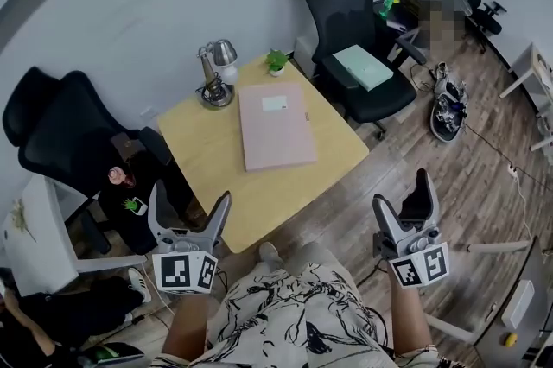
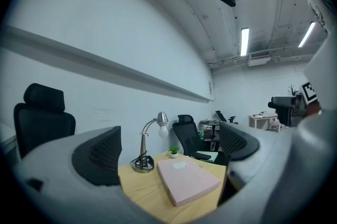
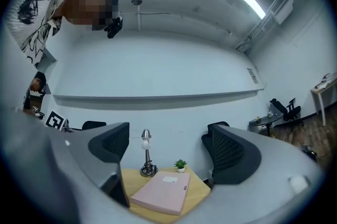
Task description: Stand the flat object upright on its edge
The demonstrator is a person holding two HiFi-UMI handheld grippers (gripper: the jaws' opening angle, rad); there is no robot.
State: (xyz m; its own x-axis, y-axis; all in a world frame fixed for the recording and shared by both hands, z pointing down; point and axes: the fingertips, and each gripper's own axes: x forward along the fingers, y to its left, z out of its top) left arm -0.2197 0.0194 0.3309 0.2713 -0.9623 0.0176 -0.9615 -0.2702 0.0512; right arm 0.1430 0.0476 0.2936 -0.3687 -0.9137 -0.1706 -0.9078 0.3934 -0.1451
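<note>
A flat pink folder [image 1: 275, 126] [image 2: 187, 180] [image 3: 160, 194] lies on the small wooden table [image 1: 212, 146], with a white label near its far end. My left gripper [image 1: 190, 204] hangs open over the table's near left corner, short of the folder. My right gripper [image 1: 404, 200] is open too, off the table to the right, above the wooden floor. Neither holds anything. Both gripper views look across at the folder from a distance, framed between their jaws.
A silver desk lamp [image 1: 216, 74] and a small potted plant [image 1: 276, 61] stand at the table's far edge. Black office chairs sit at the left [image 1: 69, 137] and at the back right [image 1: 354, 47], the latter bearing a pale green pad [image 1: 363, 66]. A white cabinet [image 1: 39, 241] stands near left.
</note>
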